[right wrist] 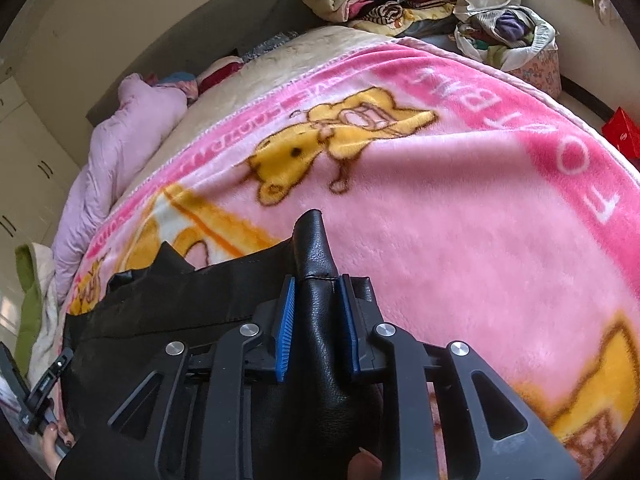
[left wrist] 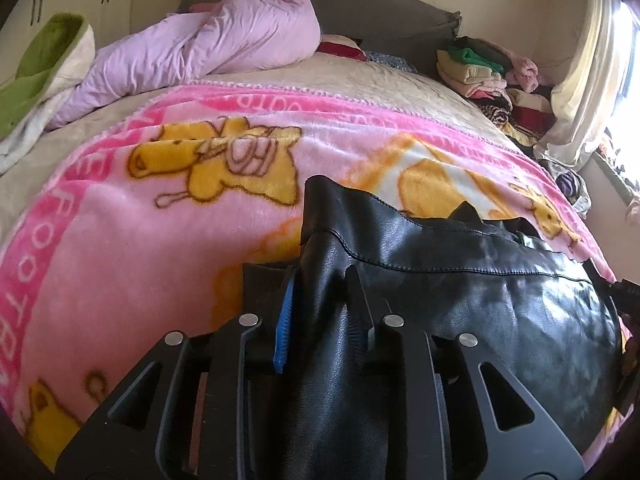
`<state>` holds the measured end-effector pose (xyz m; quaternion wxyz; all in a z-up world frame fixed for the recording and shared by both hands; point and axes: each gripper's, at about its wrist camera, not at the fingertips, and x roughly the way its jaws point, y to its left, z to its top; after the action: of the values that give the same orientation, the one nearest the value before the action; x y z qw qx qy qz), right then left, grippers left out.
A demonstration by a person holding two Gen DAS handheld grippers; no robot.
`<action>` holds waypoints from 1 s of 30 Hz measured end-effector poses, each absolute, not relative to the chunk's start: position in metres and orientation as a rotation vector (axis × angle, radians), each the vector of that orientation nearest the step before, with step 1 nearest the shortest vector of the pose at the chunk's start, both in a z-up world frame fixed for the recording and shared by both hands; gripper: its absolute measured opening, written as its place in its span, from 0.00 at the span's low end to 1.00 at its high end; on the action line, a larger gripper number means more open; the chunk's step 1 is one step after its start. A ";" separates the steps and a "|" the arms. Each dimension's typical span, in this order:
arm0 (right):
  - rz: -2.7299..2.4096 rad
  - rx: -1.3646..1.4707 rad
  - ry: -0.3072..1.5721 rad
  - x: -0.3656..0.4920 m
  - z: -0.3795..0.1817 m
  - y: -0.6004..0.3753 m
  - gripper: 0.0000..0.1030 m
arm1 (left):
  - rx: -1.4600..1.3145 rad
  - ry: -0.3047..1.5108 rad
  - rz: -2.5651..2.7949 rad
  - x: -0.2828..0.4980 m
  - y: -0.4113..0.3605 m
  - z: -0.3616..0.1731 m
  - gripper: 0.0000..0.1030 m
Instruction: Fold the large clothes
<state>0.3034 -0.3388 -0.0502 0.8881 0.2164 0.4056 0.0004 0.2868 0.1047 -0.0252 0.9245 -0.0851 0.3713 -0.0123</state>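
black leather garment (left wrist: 480, 300) — pinched by both grippers — over pink blanket (left wrist: 160, 240).

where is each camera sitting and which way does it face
Left wrist: sits on the left hand-held gripper, looking down its fingers across the bed to the grey headboard; its pads clamp the black leather garment.
Right wrist: sits on the right hand-held gripper, facing the bed's far corner and the clothes pile; fingertips show at bottom.
Both share the garment, the pink bear-print fleece blanket and the lilac duvet.
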 end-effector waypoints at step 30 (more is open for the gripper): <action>0.133 0.168 0.652 0.174 0.023 -0.289 0.76 | -0.202 0.687 0.021 0.214 0.111 0.025 0.91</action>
<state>0.1743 -0.2886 0.0229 0.9418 0.0823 0.3195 0.0652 0.2135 0.1110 0.0249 0.9365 -0.0990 0.3363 0.0102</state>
